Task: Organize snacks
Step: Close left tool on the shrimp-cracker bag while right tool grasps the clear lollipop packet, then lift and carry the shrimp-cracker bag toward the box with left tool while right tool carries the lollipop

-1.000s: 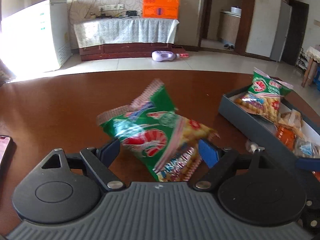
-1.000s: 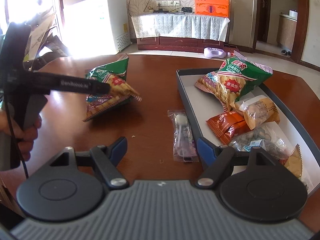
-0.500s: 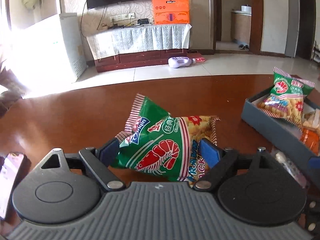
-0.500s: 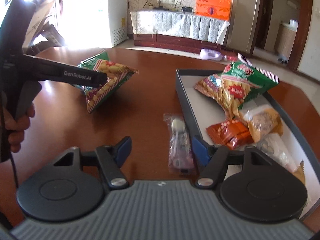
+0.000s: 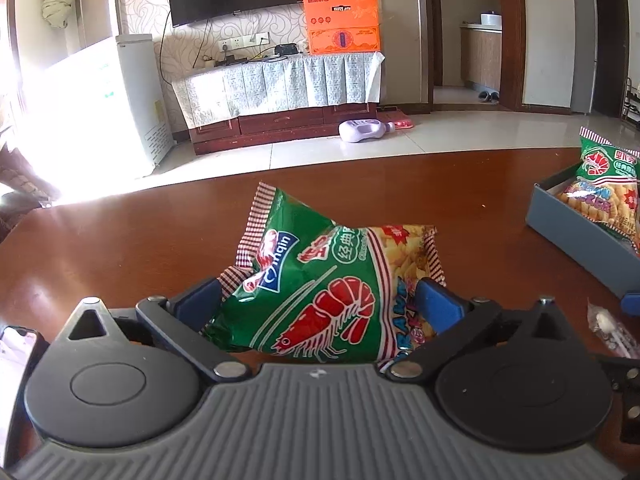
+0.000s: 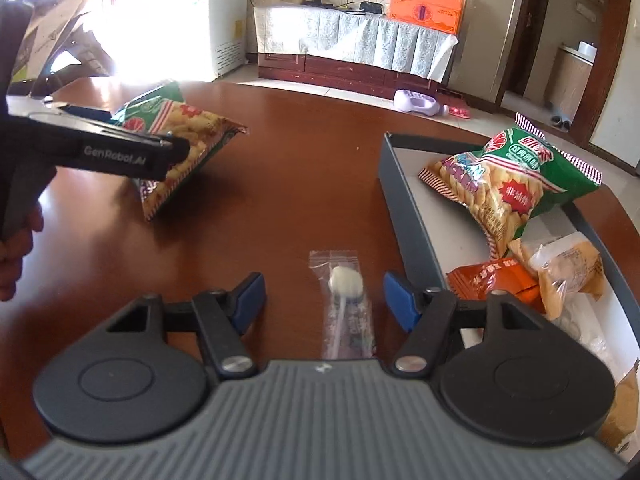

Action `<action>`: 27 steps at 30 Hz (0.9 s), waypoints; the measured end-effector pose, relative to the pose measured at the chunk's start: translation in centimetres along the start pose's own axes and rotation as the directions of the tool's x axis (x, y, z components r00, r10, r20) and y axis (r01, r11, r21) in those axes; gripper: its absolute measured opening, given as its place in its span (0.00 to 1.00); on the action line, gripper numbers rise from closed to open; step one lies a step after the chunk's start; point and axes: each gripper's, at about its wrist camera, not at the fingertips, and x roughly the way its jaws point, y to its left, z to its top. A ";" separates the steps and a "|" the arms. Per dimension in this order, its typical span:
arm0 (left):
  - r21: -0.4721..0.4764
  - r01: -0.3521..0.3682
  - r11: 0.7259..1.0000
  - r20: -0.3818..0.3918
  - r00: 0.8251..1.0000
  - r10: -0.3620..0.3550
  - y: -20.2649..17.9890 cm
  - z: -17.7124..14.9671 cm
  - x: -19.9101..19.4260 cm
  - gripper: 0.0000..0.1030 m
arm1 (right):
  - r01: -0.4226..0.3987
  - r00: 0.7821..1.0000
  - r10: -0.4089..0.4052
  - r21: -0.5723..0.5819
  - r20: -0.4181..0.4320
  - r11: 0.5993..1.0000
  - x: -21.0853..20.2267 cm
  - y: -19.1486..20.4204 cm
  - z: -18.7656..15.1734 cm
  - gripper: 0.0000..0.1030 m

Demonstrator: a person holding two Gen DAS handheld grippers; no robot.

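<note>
Gripping the prawn cracker bag (image 5: 320, 292) between its two blue pads, the left claw (image 5: 318, 304) now holds it squarer and steadier than a second ago, when the bag hung twisted and blurred; seen from the right wrist, the bag (image 6: 180, 148) is tilted and lifted off the desk (image 6: 304, 184). That suggests the pickup is secure and the carry to the box (image 6: 404, 200), well off to this claw's right, can begin. The right claw (image 6: 324, 300) stands wide open and has drifted forward, so the small clear packet (image 6: 346, 300) lies between its fingers, unpinched. A second cracker bag (image 6: 512, 176) and other snacks already sit in the box.
</note>
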 end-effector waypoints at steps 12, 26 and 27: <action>-0.006 0.136 0.991 0.020 0.991 -0.136 -0.9 0.2 0.7 0.83 | -0.063 0.998 0.064 0.055 -0.011 0.997 -1.0 -0.4 0.0 0.22; 0.015 0.152 0.988 0.093 0.984 -0.152 -3.1 1.5 -3.0 0.69 | -0.114 0.990 0.104 0.105 0.095 0.988 -4.8 -1.4 0.7 0.22; 0.025 0.149 0.988 0.096 0.984 -0.151 -3.5 1.6 -3.3 0.70 | -0.117 0.989 0.106 0.108 0.100 0.987 -5.1 -1.5 0.8 0.22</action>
